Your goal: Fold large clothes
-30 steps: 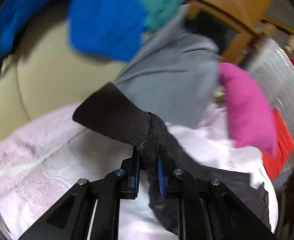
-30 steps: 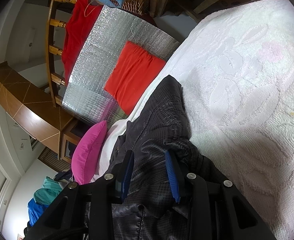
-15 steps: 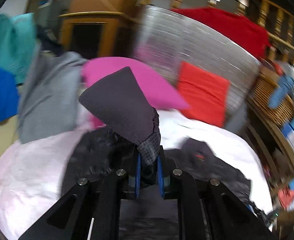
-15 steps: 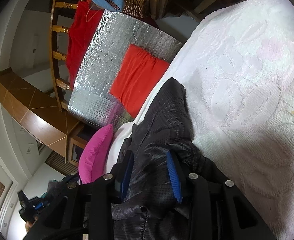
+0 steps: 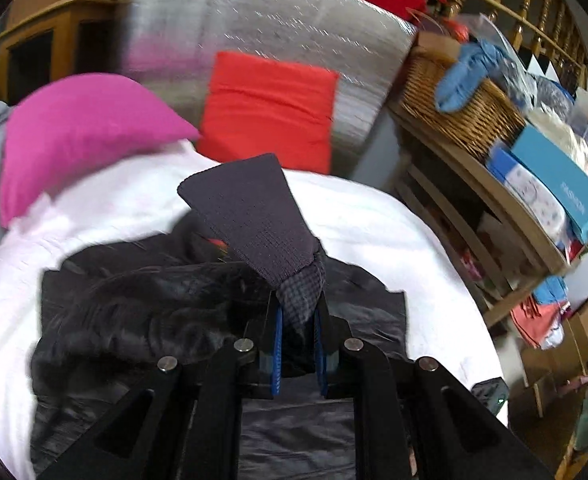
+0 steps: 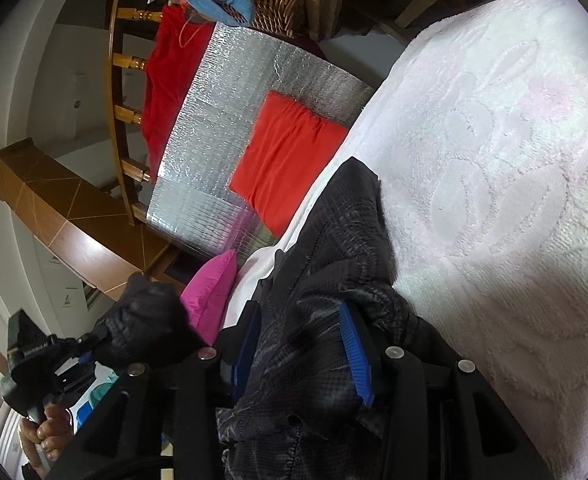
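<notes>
Jacket point(image 5: 142, 320) lengthwise toward cushions, ribbed cuff point(image 5: 254, 216) seemingly upraised

Black glossy jacket point(image 5: 142, 312), fine checked weave on its surface; dark grey ribbed knit cuff point(image 5: 254, 220), with a small grey-and-black check on the sleeve fabric just below it. White terry bedspread point(image 6: 493, 200), raised leaf pattern, faint pink patches. Magenta pillow point(image 5: 78, 132). Bright orange-red cushion point(image 5: 270, 108). Silver quilted foil sheet point(image 5: 262, 20), fine grid texture. Deep red cloth point(image 6: 166, 80) over golden-brown wooden railing point(image 6: 128, 60). Tan woven wicker basket point(image 5: 465, 112), light blue cloth point(image 5: 465, 76) draped on it. Teal flat box point(image 5: 557, 168). Blue ridged pads point(image 6: 355, 356) on black gripper fingers.
</notes>
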Demonstrator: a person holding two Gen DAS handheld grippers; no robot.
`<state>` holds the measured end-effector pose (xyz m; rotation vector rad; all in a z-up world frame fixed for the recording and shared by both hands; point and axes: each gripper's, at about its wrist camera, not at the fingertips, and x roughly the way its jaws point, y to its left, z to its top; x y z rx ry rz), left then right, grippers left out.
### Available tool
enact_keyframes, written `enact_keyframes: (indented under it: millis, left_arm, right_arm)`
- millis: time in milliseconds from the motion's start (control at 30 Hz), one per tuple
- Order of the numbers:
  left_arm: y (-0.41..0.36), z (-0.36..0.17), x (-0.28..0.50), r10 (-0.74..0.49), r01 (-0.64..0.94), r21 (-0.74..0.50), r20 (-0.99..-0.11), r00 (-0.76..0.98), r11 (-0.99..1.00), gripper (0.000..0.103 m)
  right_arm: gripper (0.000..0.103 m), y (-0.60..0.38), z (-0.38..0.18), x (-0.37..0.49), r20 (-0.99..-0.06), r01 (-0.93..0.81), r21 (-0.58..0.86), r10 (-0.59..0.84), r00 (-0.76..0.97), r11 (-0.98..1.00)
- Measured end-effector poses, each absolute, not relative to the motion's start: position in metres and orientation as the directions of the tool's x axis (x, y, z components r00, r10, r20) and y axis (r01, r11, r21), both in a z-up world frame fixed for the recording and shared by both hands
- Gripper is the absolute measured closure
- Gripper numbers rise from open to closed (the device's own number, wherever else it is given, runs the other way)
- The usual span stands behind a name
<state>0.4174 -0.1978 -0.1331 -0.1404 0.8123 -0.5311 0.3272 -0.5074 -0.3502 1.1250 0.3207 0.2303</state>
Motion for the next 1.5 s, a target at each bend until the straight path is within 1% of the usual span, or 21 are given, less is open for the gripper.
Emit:
enact_keyframes:
  millis: [200,300,433,500,533,633,767,800,833,867,933,1000,1067,1133,1167,1200,1233,1267,1333,1433,1500]
  left_arm:
    - [-0.242,-0.166,0.404,-0.538,0.417,-0.359,-0.694,0.479,0.835,0.088]
    - [-0.248,-0.185,0.404,-0.543,0.411,-0.387,-0.742,0.392,0.825,0.083]
    - [-0.233,-0.185,0.397,-0.588,0.437,-0.432,-0.739,0.329,0.788,0.071]
    - [-0.221,-0.173,0.388,-0.603,0.469,-0.426,-0.722,0.339,0.774,0.054]
    - [-0.215,-0.167,0.385,-0.605,0.477,-0.421,-0.717,0.347,0.772,0.042]
    - [-0.188,-0.151,0.378,-0.583,0.486,-0.37,-0.697,0.417,0.791,0.039]
    - [-0.136,-0.153,0.388,-0.432,0.373,-0.258,-0.734,0.524,0.891,0.038]
    - [-0.118,-0.158,0.392,-0.354,0.322,-0.197,-0.752,0.556,0.926,0.038]
    - [-0.105,-0.163,0.396,-0.288,0.283,-0.144,-0.763,0.578,0.948,0.038]
    - [-0.093,-0.169,0.399,-0.237,0.25,-0.104,-0.77,0.593,0.963,0.038]
    - [-0.069,-0.182,0.406,-0.163,0.192,-0.056,-0.78,0.604,0.98,0.038]
    - [-0.048,-0.196,0.413,-0.125,0.137,-0.054,-0.799,0.589,0.989,0.038]
    - [-0.032,-0.209,0.42,-0.117,0.096,-0.075,-0.816,0.566,0.993,0.038]
    - [-0.026,-0.222,0.422,-0.097,0.079,-0.065,-0.834,0.543,0.995,0.038]
    - [-0.025,-0.228,0.423,-0.087,0.077,-0.055,-0.842,0.532,0.996,0.038]
    - [-0.025,-0.235,0.424,-0.079,0.076,-0.046,-0.852,0.517,0.996,0.038]
    - [-0.025,-0.24,0.424,-0.079,0.078,-0.045,-0.859,0.506,0.996,0.038]
    - [-0.024,-0.244,0.424,-0.081,0.082,-0.047,-0.865,0.495,0.996,0.038]
    - [-0.021,-0.25,0.426,-0.084,0.086,-0.048,-0.875,0.477,0.995,0.038]
    - [-0.016,-0.248,0.426,-0.089,0.089,-0.051,-0.859,0.504,0.995,0.038]
    - [-0.015,-0.242,0.43,-0.094,0.092,-0.053,-0.838,0.537,0.994,0.038]
  right_arm:
    - [0.057,-0.508,-0.351,0.326,-0.126,-0.027,0.912,0.341,0.932,0.41]
    - [0.056,-0.509,-0.351,0.325,-0.122,-0.03,0.913,0.341,0.932,0.407]
    - [0.056,-0.509,-0.351,0.324,-0.12,-0.031,0.914,0.342,0.932,0.405]
    - [0.056,-0.509,-0.351,0.324,-0.12,-0.031,0.915,0.343,0.932,0.403]
    - [0.056,-0.509,-0.351,0.324,-0.119,-0.03,0.916,0.343,0.932,0.401]
    - [0.056,-0.51,-0.35,0.324,-0.128,-0.022,0.916,0.345,0.93,0.4]
    - [0.055,-0.513,-0.345,0.323,-0.167,0.015,0.921,0.359,0.918,0.39]
    - [0.051,-0.515,-0.343,0.321,-0.18,0.03,0.926,0.371,0.911,0.376]
    - [0.04,-0.518,-0.341,0.317,-0.183,0.037,0.934,0.386,0.904,0.355]
    - [0.033,-0.52,-0.338,0.313,-0.172,0.031,0.942,0.403,0.899,0.334]
    - [0.005,-0.523,-0.326,0.299,-0.17,0.028,0.938,0.39,0.905,0.346]
    - [0.004,-0.524,-0.312,0.286,-0.171,0.023,0.922,0.351,0.921,0.387]
    - [0.004,-0.523,-0.303,0.287,-0.169,0.003,0.918,0.384,0.908,0.397]
    - [0.004,-0.516,-0.294,0.299,-0.233,0.026,0.892,0.41,0.882,0.451]
    - [0.005,-0.505,-0.293,0.32,-0.384,0.114,0.833,0.416,0.824,0.542]
    - [0.009,-0.505,-0.293,0.32,-0.384,0.114,0.833,0.416,0.824,0.542]
    - [0.024,-0.499,-0.297,0.33,-0.45,0.158,0.809,0.422,0.787,0.567]
    - [0.031,-0.494,-0.301,0.337,-0.499,0.191,0.787,0.424,0.755,0.586]
    - [0.064,-0.485,-0.294,0.344,-0.577,0.225,0.709,0.367,0.729,0.668]
    - [0.075,-0.476,-0.269,0.349,-0.63,0.209,0.599,0.294,0.719,0.773]
    - [0.077,-0.476,-0.25,0.355,-0.626,0.189,0.568,0.271,0.731,0.801]
